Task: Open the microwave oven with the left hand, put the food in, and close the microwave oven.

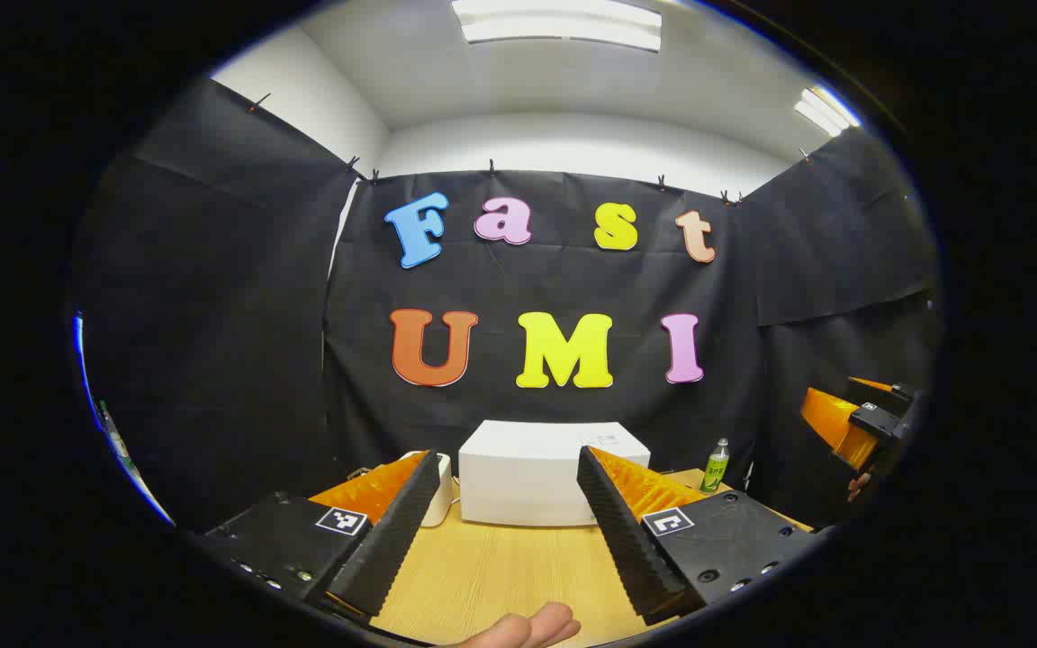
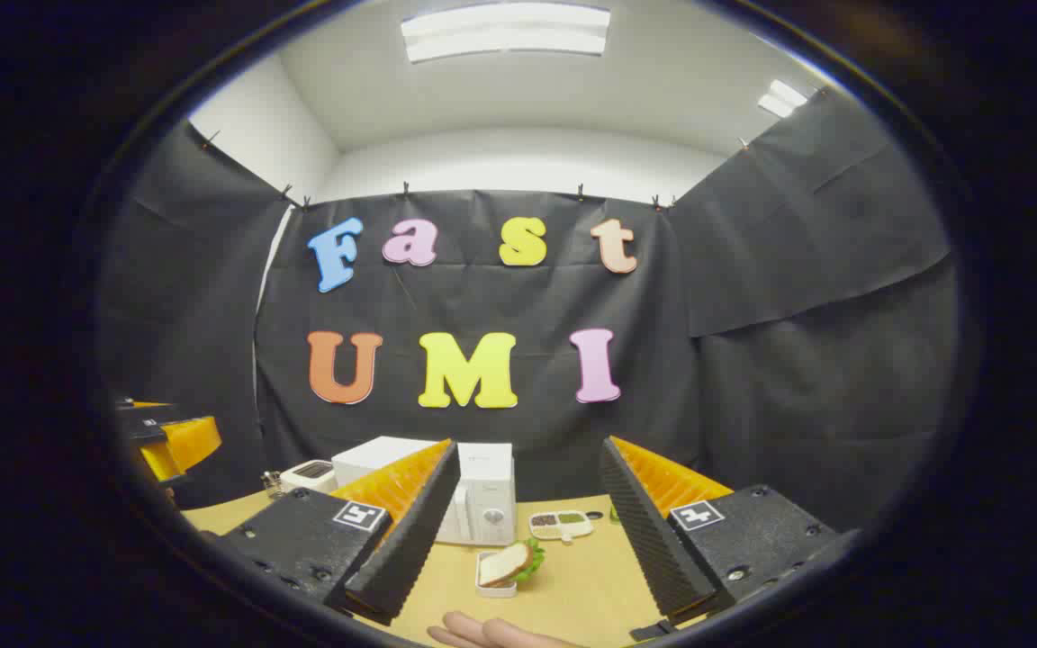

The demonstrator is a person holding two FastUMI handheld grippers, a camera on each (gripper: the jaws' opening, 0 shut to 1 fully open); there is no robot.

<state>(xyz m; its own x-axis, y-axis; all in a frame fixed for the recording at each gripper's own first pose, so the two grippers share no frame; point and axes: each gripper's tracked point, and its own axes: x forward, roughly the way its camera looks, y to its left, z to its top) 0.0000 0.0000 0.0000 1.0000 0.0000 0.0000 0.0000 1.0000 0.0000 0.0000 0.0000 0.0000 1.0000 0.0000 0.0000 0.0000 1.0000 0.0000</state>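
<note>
Both views look level across the table (image 1: pixel 491 567) toward the microwave (image 1: pixel 541 472), well back from it; the right gripper view sits rightward, sharing it

microwave (image 1: pixel 541 472) rear of table (image 1: pixel 491 576) | bottle (image 1: pixel 716 465) to its right | sandwich (image 2: pixel 509 564) in front

a light wooden table (image 2: pixel 590 585) carries everything. on it stand a white microwave oven (image 2: pixel 482 493), a white toaster (image 2: pixel 310 473) beside it to the left, and a green-labelled bottle (image 1: pixel 716 465) near the far edge. in front of the microwave lie a small white tray holding a sandwich (image 2: pixel 508 567) and a compartmented dish of seasonings (image 2: pixel 560 524).
</note>
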